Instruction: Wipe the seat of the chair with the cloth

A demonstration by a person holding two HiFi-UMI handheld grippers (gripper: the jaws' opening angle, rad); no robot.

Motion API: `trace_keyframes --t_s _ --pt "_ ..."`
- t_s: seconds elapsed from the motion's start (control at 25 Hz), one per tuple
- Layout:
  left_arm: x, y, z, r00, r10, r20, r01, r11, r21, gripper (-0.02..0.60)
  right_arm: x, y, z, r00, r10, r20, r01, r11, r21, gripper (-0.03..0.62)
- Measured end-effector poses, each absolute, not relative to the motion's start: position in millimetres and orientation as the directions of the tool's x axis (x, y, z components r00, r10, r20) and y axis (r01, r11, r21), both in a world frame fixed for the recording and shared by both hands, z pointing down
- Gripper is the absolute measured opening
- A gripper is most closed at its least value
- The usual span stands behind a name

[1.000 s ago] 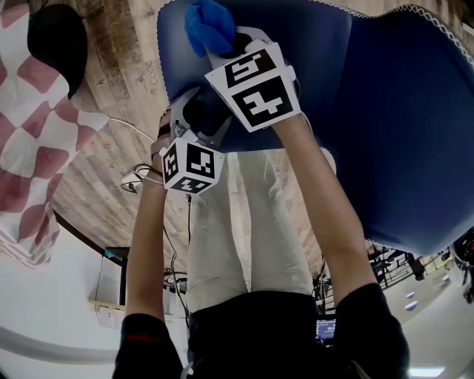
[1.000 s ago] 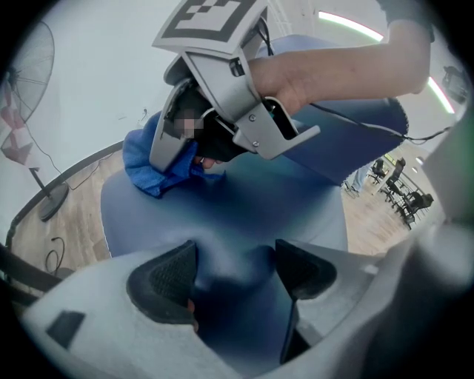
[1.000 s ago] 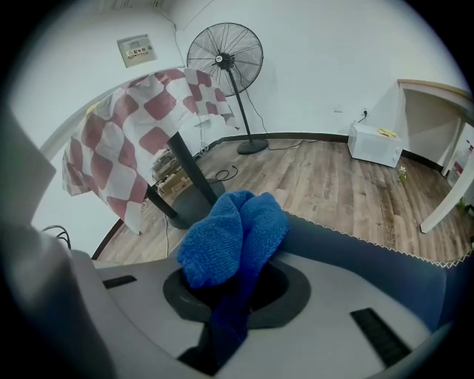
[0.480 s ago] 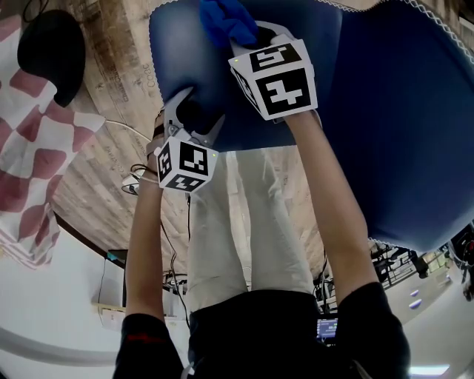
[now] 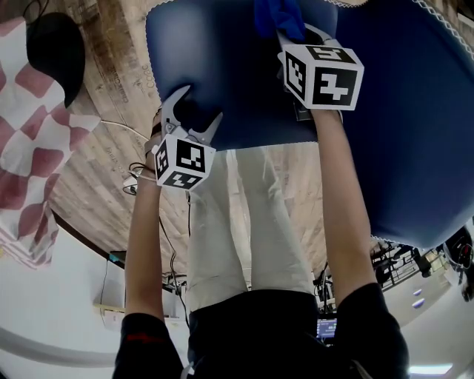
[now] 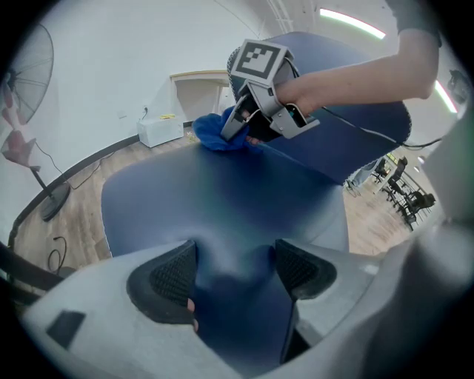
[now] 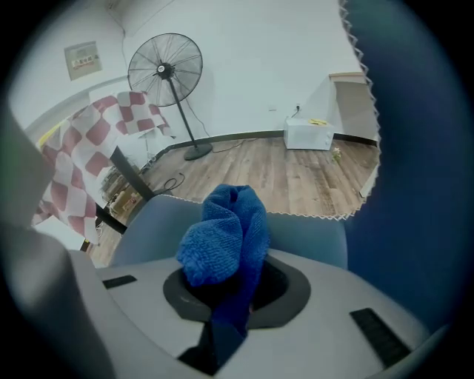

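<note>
The dark blue chair seat (image 5: 222, 74) fills the top of the head view. My right gripper (image 5: 287, 35) is shut on a bright blue cloth (image 5: 275, 15) and presses it on the seat near the far side. In the right gripper view the cloth (image 7: 222, 237) bunches up out of the jaws of that gripper (image 7: 226, 285). My left gripper (image 5: 198, 105) is open at the seat's near left edge. Its pads (image 6: 169, 277) straddle the seat (image 6: 222, 200) without closing. The left gripper view also shows the right gripper (image 6: 244, 132) with the cloth (image 6: 216, 135).
A red-and-white checkered cloth (image 5: 29, 133) hangs at the left over the wooden floor (image 5: 111, 155). A standing fan (image 7: 164, 70) and a white box (image 7: 311, 133) stand by the wall. The chair's blue backrest (image 5: 415, 126) rises at the right. The person's legs (image 5: 244, 222) are below the seat.
My right gripper has slid the cloth to the right and farther across the seat. The left gripper has stayed almost still at the seat's edge.
</note>
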State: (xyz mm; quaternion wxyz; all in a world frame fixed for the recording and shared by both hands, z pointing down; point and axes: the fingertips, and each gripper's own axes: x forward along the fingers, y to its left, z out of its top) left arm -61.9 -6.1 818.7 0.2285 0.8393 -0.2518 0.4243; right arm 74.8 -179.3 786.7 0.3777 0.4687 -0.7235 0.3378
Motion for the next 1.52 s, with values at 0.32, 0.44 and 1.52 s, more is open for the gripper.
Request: trace_keyframes --t_s 0.32,0.44,1.52 --pt "-62.3 -8.3 820.2 0.512 -0.234 0.827 -0.619 -0.768 0.166 0.341 124.0 -167.0 787.8 -0.171 -0.456 0.873 -0.976 0.202 -0.086 0.041" --pt "-62.1 -8.4 820.4 0.510 -0.234 0.828 -0.619 -0.768 0.164 0.341 137.8 -157.4 789.4 -0.129 -0.459 0.879 -0.987 0.142 -0.071 0.041" --pt "-54.0 -6.0 818.9 0.500 -0.255 0.828 -0.621 -0.772 0.136 0.342 164.6 -142.0 792.3 -0.084 -0.467 0.880 -0.996 0.046 -0.071 0.043"
